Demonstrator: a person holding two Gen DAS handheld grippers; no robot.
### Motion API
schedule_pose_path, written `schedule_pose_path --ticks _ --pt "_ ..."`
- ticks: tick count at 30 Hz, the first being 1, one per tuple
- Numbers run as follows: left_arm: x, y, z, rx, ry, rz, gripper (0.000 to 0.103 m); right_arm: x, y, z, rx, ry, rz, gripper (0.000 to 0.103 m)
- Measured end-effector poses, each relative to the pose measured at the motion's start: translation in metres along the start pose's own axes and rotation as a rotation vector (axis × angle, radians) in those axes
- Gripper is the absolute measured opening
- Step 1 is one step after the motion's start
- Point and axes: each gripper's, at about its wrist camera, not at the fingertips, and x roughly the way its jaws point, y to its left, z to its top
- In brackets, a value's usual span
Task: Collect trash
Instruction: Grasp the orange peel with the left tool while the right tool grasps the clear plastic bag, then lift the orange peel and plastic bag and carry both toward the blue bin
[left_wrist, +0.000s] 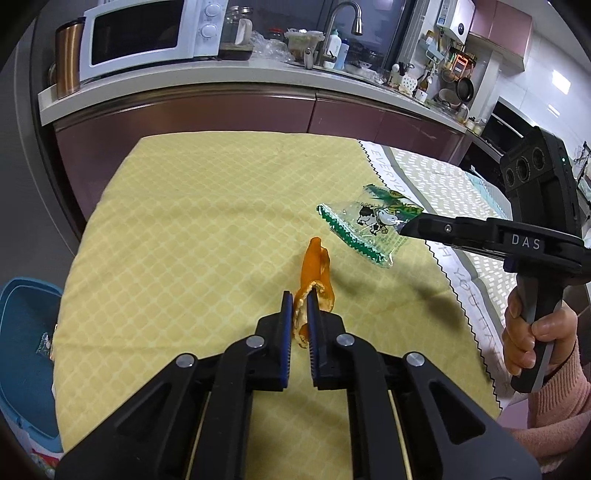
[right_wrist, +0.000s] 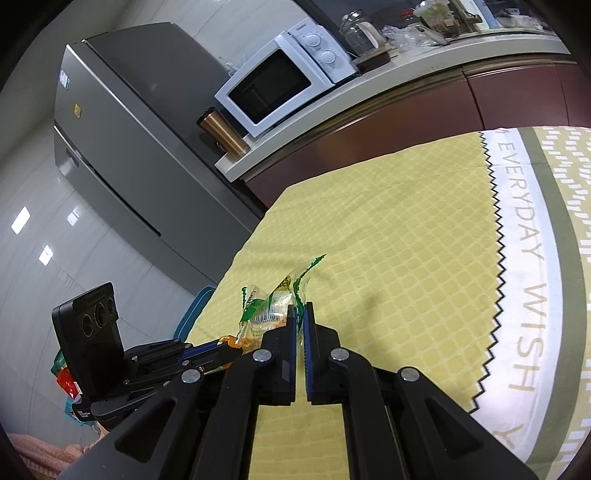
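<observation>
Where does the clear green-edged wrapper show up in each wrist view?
Left wrist view: the wrapper is right of centre, pinched by the right gripper.
Right wrist view: the wrapper is at lower centre, at the tips of the fingers.
Shared landmark: white microwave.

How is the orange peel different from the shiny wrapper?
The peel is solid orange and curled; the wrapper is see-through with green edges and a cartoon on it. The peel is thick and narrow; the wrapper is thin, wide and crinkly. The left gripper pinches the peel, the right gripper the wrapper. Both are held above the yellow cloth.
</observation>
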Motion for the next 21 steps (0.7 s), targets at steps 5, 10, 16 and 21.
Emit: schedule_pose_path --ticks 5,10,16,21 --pt "-0.013 0.007 -0.008 -0.018 -0.015 0.011 0.008 0.003 0.010 -0.002 -0.013 0.005 0.011 0.003" --pt "-0.024 0.017 -0.011 -0.031 -0.030 0.021 0.008 0.007 0.018 -0.004 -0.022 0.010 0.019 0.003" --pt "-0.044 0.027 -0.017 -0.050 -0.061 0.036 0.008 0.010 0.029 -0.003 -0.041 0.016 0.036 0.003" --pt "-0.061 0.038 -0.025 -0.062 -0.079 0.053 0.008 0.014 0.037 -0.005 -0.050 0.021 0.048 0.003"
